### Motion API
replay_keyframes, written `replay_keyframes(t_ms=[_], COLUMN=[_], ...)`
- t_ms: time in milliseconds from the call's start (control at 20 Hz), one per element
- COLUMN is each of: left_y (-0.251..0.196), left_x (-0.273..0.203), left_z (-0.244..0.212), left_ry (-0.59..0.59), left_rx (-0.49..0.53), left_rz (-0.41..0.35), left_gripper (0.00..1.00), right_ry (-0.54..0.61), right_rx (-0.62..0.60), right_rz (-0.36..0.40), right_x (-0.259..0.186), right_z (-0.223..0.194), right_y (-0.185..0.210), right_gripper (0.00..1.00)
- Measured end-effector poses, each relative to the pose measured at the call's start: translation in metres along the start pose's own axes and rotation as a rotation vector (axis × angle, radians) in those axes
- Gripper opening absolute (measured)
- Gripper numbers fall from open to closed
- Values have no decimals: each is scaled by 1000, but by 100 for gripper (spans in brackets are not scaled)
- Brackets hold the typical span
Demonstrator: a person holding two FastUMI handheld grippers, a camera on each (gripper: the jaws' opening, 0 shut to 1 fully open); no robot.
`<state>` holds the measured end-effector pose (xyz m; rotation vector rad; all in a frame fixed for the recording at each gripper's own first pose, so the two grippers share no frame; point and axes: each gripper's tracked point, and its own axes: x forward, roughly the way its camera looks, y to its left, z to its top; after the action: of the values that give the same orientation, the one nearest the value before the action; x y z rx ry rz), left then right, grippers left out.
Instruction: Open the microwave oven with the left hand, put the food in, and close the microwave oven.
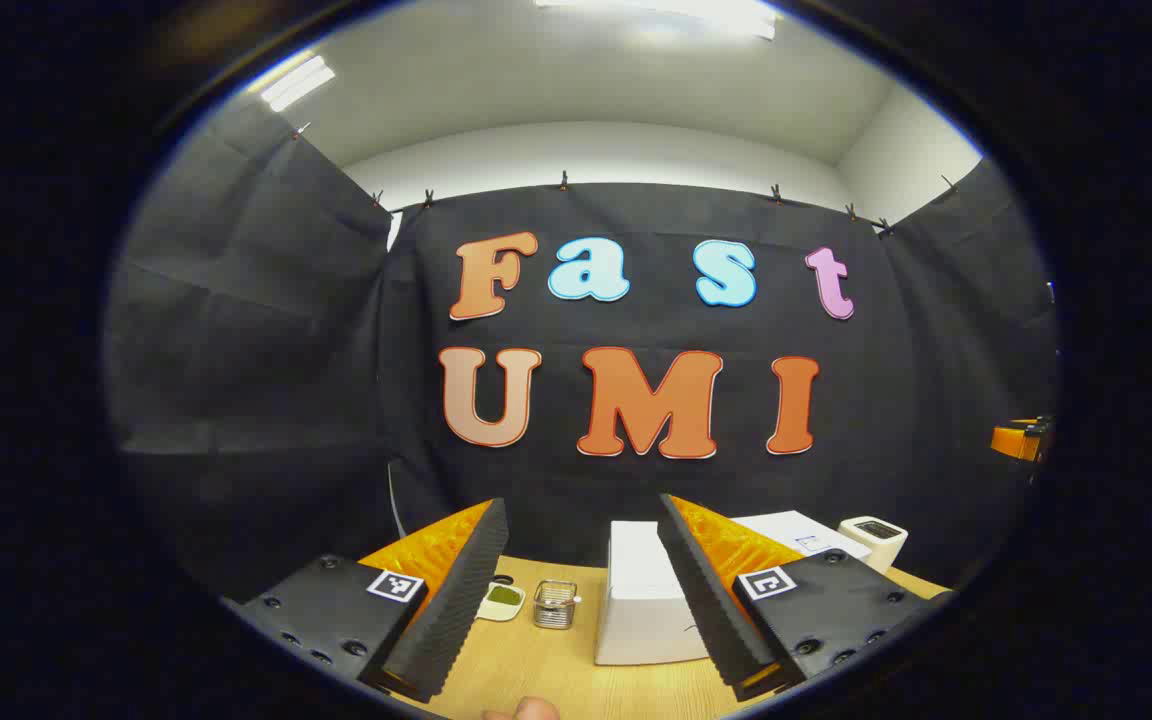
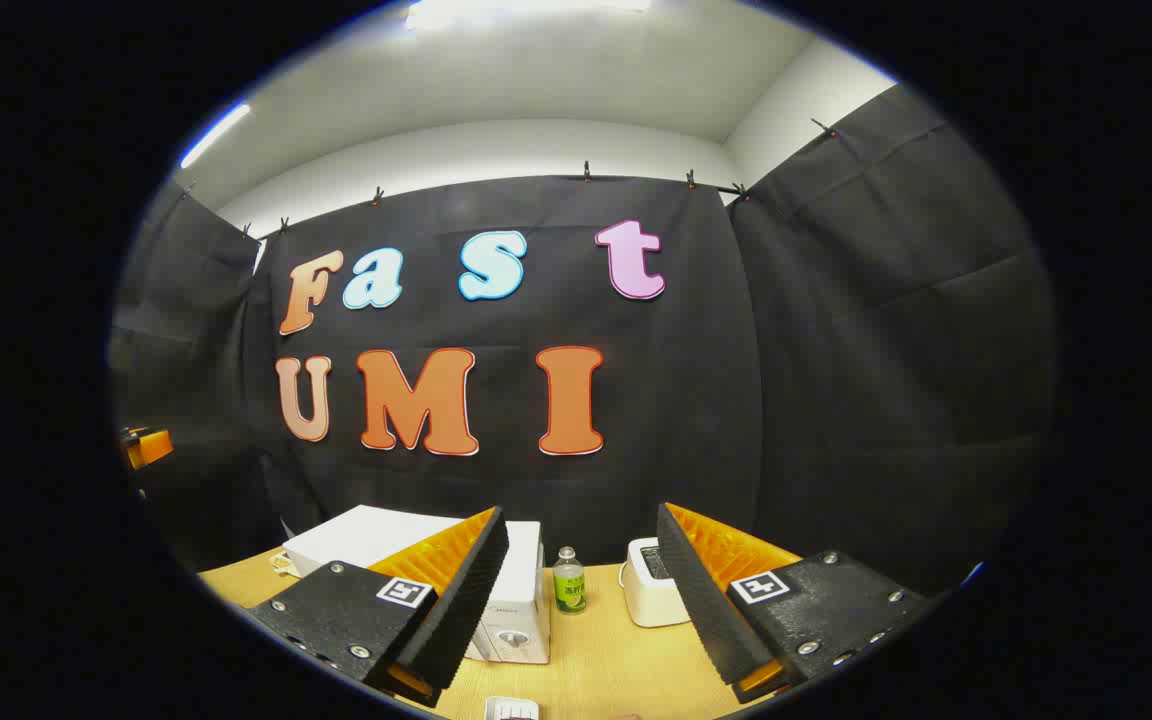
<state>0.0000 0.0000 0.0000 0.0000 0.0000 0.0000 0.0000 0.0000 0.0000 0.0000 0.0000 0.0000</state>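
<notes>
Two handheld grippers hover above a wooden table [image 1: 536, 670] in a cloth-walled booth, both spread wide and carrying nothing, with the microwave oven untouched.

In the left gripper view, left to right: the left gripper [image 1: 581, 590] frames a small shallow dish with something green in it [image 1: 502, 600], a little clear glass container [image 1: 555, 604], and then a white box-shaped appliance [image 1: 641, 600], apparently the microwave oven. The oven stands on the table ahead of the gripper and toward its right finger, which overlaps the oven's right edge in the picture; nothing is between the fingers but air. Farther right stands a small white appliance with a dark top [image 1: 874, 538], perhaps a toaster.

In the right gripper view, left to right: the same microwave oven [image 2: 521, 610] lies ahead and to the left, partly behind this gripper's left finger, its control dial facing the camera. Just beside it stands a small green-labelled bottle [image 2: 568, 580], then the white toaster-like box [image 2: 648, 598]. The right gripper [image 2: 581, 590] is likewise fully parted and empty. A small white item [image 2: 511, 708] sits at the near table edge; it may be the food, though it is too cropped to tell.

The oven door looks closed. The left gripper seems better aligned with the oven, which suits the opening step; it would need to travel forward and slightly right.
</notes>
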Motion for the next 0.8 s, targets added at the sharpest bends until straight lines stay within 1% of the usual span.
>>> replay_keyframes(t_ms=[50,100,150,200,250,300,350,400,500,550,600,650,700,800], left_y=[-3,-4,-4,-5,-8,-10,-14,-17,-24,-25,-25,-26,-26,-29], left_x=[-1,0,-1,0,-1,0,0,0,2,2,3,4,5,6], left_z=[0,1,5,8,10,12,11,11,9,8,8,8,8,7], left_ry=[2,1,-5,-13,-20,-25,-26,-21,-14,-8,-7,-7,-7,-4], left_rx=[-2,-2,0,6,12,17,18,15,0,-3,-3,0,2,4], left_rz=[-6,-9,-7,-5,-5,-8,-13,-19,-38,-41,-40,-39,-36,-36], left_gripper=[95,95,98,95,95,98,98,95,95,98,95,98,95,95], right_ry=[2,-1,-4,-5,-3,2,7,11,9,8,8,6,7,9], right_rx=[-9,-16,-20,-18,-12,-5,-5,-6,-10,-6,0,6,9,8], right_rz=[0,-8,-13,-14,-13,-11,-10,-16,-26,-26,-24,-23,-24,-25], right_x=[-1,-1,0,-1,-1,0,0,0,1,0,0,0,0,0], right_z=[-1,0,1,0,-1,-3,-5,-7,-8,-9,-10,-10,-12,-13], right_y=[-2,-5,-9,-11,-12,-13,-14,-18,-23,-25,-25,-26,-29,-30], right_gripper=[93,93,93,97,93,93,93,93,93,89,93,93,93,93])
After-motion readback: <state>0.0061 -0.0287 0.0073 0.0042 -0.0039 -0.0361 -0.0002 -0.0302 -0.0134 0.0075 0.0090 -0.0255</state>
